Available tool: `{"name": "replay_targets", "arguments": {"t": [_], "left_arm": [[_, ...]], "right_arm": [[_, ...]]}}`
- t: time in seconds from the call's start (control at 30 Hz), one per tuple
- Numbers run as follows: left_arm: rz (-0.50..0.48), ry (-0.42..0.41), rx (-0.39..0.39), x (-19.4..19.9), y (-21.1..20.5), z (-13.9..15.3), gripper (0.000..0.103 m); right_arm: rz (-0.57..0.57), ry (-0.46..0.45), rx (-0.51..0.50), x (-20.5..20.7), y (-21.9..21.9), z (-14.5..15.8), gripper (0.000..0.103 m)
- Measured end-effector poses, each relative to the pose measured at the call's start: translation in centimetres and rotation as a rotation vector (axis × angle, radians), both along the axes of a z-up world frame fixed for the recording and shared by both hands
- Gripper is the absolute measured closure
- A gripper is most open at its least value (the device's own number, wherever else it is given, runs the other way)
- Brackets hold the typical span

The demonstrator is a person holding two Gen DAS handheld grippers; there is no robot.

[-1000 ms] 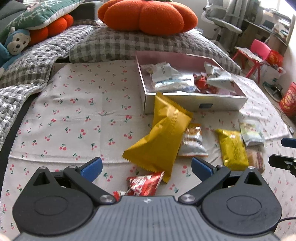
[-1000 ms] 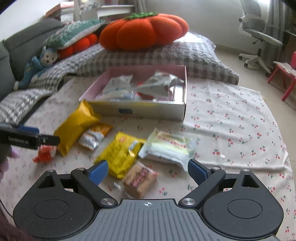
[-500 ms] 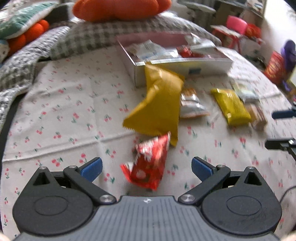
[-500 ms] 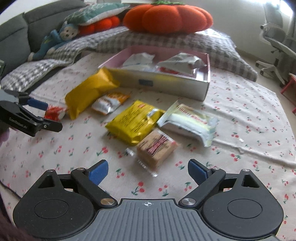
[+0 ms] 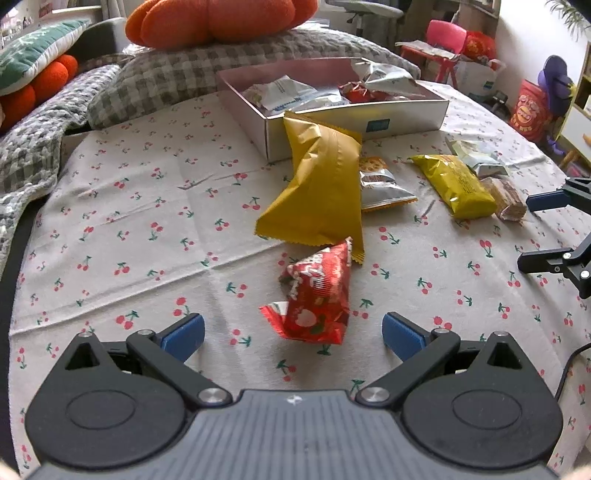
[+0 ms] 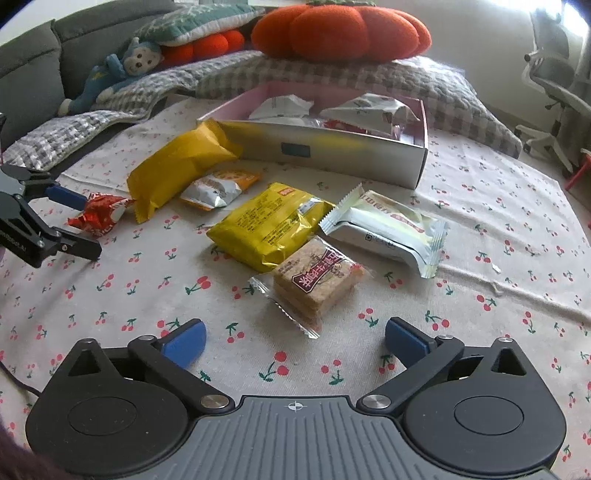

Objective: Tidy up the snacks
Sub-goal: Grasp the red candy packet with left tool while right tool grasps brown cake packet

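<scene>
We work over a cherry-print cloth (image 5: pixel 147 206) spread on a soft surface, with a shallow pink-lined box (image 6: pixel 332 147) at the far side already holding several white and red wrappers. Our left gripper (image 5: pixel 291 334) hangs with its blue pads spread wide and nothing pressed between them; the red snack packet (image 5: pixel 317 299) lies on the cloth just ahead, in line with the gap but touching neither pad. Its far tip meets the corner of the large plain yellow bag (image 5: pixel 321 192), whose upper end leans against the front wall of the box. Our right gripper (image 6: pixel 293 341) is widening its jaws, and they grasp nothing: the clear-wrapped cracker bar (image 6: pixel 314 284) sits on the cloth just beyond the fingertips, free of both. That bar rests against the printed yellow packet (image 6: pixel 266 225), with the pale green and white packet (image 6: pixel 388 229) just beside it on the right and a small orange and silver pouch (image 6: pixel 218 188) between the two yellow packs. An orange pumpkin cushion (image 6: pixel 340 29) sits on checked pillows behind the box.
</scene>
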State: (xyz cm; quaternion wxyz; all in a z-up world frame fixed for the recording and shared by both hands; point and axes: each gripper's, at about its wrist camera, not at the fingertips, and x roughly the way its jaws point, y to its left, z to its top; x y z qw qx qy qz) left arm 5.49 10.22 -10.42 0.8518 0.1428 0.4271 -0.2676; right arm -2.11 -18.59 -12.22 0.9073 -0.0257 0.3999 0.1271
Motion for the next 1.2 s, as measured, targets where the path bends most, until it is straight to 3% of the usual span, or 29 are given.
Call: {"name": "replay_targets", "arguments": {"t": [0.27,0.47,0.63,0.87,1.1,1.2], "left_arm": [[-0.032,-0.02,-0.015,0.0,0.5,0.5,0.001],[-0.08,-0.03,0.022,-0.4,-1.3,-0.3,0.007],[-0.053,-0.037,-0.012,-0.3,-1.9,-0.5,0.012],[-0.041,-0.042,-0.031,-0.1,-2.3,-0.2,0.032],[0.011,-0.024,-0.046,0.3,-2.0,0.4,0.059],[0.011,-0.013,-0.057,0.3,-2.0,0.5,0.064]], "right_arm": [[0.015,-0.029,0.009,0.5,-0.2,-0.2,0.0],[-0.005,-0.027,0.006,1.3,-0.5,-0.2,0.0],[-0.034,-0.03,-0.005,2.2,-0.8,-0.1,0.0],[-0.035,-0.05,-0.025,2.8,-0.7,0.0,0.004],[0.013,-0.07,-0.046,2.9,0.1,0.7,0.027],[0.021,-0.068,-0.046,2.9,0.3,0.8,0.034]]}}
